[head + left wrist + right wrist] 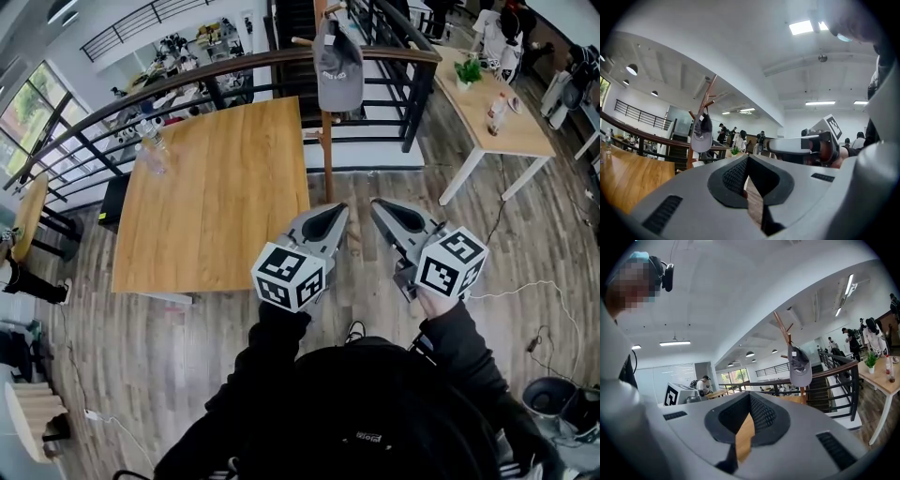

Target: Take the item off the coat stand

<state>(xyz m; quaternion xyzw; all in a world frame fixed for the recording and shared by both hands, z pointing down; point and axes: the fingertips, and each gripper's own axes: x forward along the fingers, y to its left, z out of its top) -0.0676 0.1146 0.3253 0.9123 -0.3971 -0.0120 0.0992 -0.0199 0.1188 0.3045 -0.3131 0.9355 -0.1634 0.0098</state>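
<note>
A grey cap [338, 67] hangs from a peg of the wooden coat stand [326, 155] beside the railing. The same cap [701, 134] shows left of centre in the left gripper view, and the cap [799, 364] hangs right of centre in the right gripper view. My left gripper [339, 215] and right gripper [379, 208] are side by side, held level, well short of the stand. Both are shut with nothing between their jaws.
A wooden table [217, 195] with a plastic bottle [152, 146] stands to the left of the stand. A dark metal railing [225, 71] runs behind. A second table [497, 117] with a plant is at the right. People stand in the background.
</note>
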